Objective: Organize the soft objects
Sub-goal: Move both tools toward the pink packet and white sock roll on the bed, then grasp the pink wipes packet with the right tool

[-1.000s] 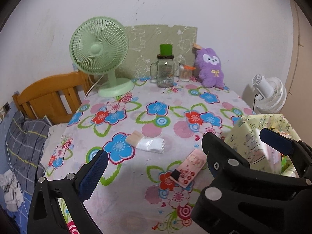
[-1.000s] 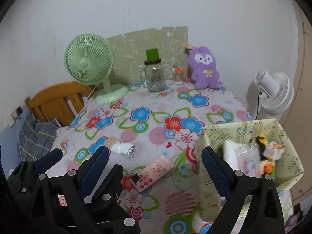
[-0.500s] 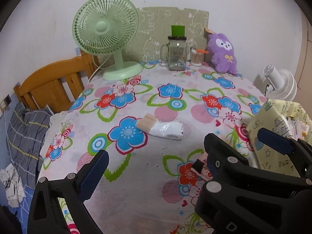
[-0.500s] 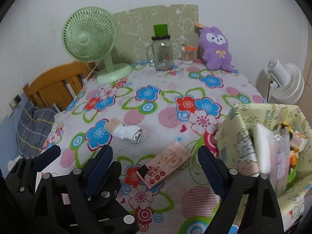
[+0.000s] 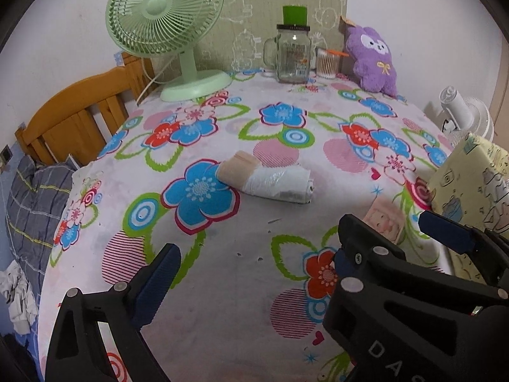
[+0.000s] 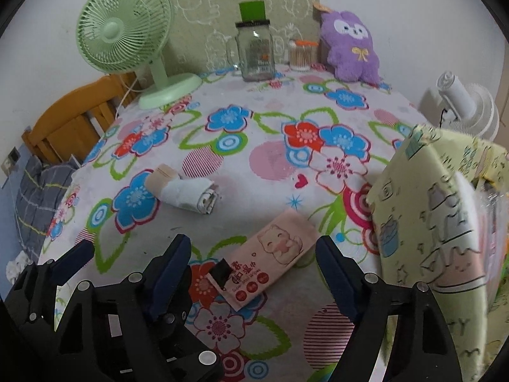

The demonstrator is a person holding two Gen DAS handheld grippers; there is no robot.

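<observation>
The right gripper (image 6: 254, 256), jaws spread and just closing, straddles the pink flat wet-wipes packet (image 6: 265, 256) without touching it; the yellow fabric storage box (image 6: 426, 210) stands at three o'clock. The left gripper (image 5: 254, 267) gapes empty, the white rolled cloth bundle (image 5: 270, 181) at its twelve o'clock

My two tools look alike. The right gripper (image 6: 253, 256) is matte black plastic, built of angular, cut-out frames with round silver screw heads at the joints. Its fingers (image 6: 170, 265) carry dark blue pads with a finely ribbed face. The left gripper (image 5: 296, 243) has the same black frames, silver screws and blue pads, and I can read pale raised letters, "DA", moulded into one black frame.
</observation>
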